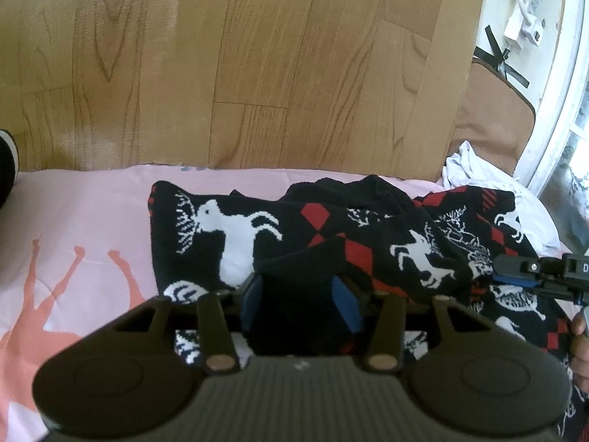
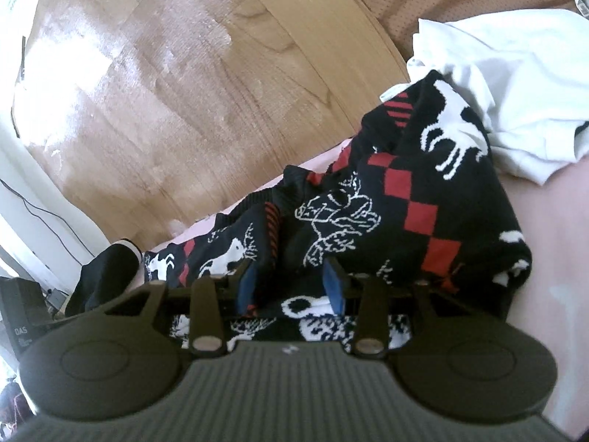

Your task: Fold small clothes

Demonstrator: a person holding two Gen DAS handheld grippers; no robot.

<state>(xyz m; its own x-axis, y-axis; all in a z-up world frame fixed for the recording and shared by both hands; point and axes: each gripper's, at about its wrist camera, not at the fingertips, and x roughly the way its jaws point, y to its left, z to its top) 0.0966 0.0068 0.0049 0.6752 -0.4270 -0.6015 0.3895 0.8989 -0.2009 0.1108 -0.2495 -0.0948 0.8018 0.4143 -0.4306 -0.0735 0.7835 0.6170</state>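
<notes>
1. Black sweater (image 1: pixel 331 235) with white deer and red diamonds, crumpled on a pink sheet (image 1: pixel 73 221) at the edge nearest the wood floor (image 1: pixel 221 55).
2. Left gripper (image 1: pixel 300 304) low over the sweater's near edge; jaws apart, blue pads (image 1: pixel 250 305) flanking a dark fold; pressing on it or not, hard to tell.
3. Right gripper (image 2: pixel 291 283) down on the sweater too; jaws apart, knit lying between the pads (image 2: pixel 246 287), seemingly ungripped.
4. In the left view, right gripper (image 1: pixel 515 276) at the right edge, a hand (image 1: pixel 581 346) below it.
5. White cloth (image 2: pixel 515 92) bunched beyond the sweater, touching its far end.
6. Brown cushion (image 1: pixel 493 110) on the floor behind that.
</notes>
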